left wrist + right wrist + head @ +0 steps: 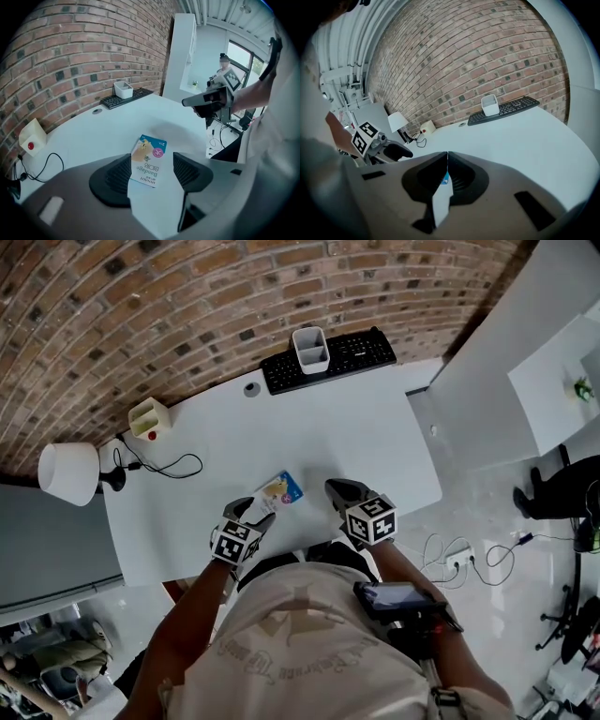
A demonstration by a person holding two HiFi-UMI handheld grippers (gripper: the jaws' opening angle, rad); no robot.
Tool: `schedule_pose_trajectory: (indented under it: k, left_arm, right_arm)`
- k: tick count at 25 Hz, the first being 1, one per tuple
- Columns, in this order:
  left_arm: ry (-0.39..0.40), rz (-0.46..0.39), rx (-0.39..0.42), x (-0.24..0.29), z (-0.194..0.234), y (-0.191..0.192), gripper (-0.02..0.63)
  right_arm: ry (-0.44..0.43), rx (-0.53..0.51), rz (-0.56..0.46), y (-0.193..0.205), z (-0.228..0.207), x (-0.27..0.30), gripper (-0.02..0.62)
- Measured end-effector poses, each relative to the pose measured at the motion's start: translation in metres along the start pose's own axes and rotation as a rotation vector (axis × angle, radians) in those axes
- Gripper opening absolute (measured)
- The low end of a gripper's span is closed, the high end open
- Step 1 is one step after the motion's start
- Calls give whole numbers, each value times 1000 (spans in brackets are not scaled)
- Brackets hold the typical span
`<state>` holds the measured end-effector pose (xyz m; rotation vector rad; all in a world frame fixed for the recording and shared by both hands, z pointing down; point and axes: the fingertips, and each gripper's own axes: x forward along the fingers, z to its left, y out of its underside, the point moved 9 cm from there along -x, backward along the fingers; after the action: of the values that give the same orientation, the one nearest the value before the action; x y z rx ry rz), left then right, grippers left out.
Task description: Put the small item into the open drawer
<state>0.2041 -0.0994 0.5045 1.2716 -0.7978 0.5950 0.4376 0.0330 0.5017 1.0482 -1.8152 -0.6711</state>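
Bandage box (149, 161) lies flat on worktop (117, 131) between open left claw (152, 162) jaws, long axis along them; right claw (448, 159) closed, farther off.

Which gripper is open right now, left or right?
The left gripper: its jaws stand apart, framing the bandage packet that lies on the table, without pinching it. The right gripper has its jaws closed together, empty.

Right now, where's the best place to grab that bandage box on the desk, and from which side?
Probably its two long edges, near the end closest to you, coming in low from the desk's front edge. The bandage box lies flat, lengthwise toward the left gripper, whose open fingers stand either side of it.
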Motion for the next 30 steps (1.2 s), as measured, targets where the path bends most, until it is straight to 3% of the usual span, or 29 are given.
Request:
schedule_pose_trajectory:
  k: [4,11,22,30]
  left_arm:
    - [21,42,20,12,2,0,303]
    - [32,139,127,38,7,-7,348]
    - [101,358,263,86,2,-23,391]
    - [113,458,305,100,15,-28,400]
  right_arm:
    - [0,-7,6,-2,-2,4,6]
    - [-1,-8,8,-7,-5,7,6]
    - [-12,10,19,-8,-22,10,6]
    - [-25,14,16,-14,-26,23,6]
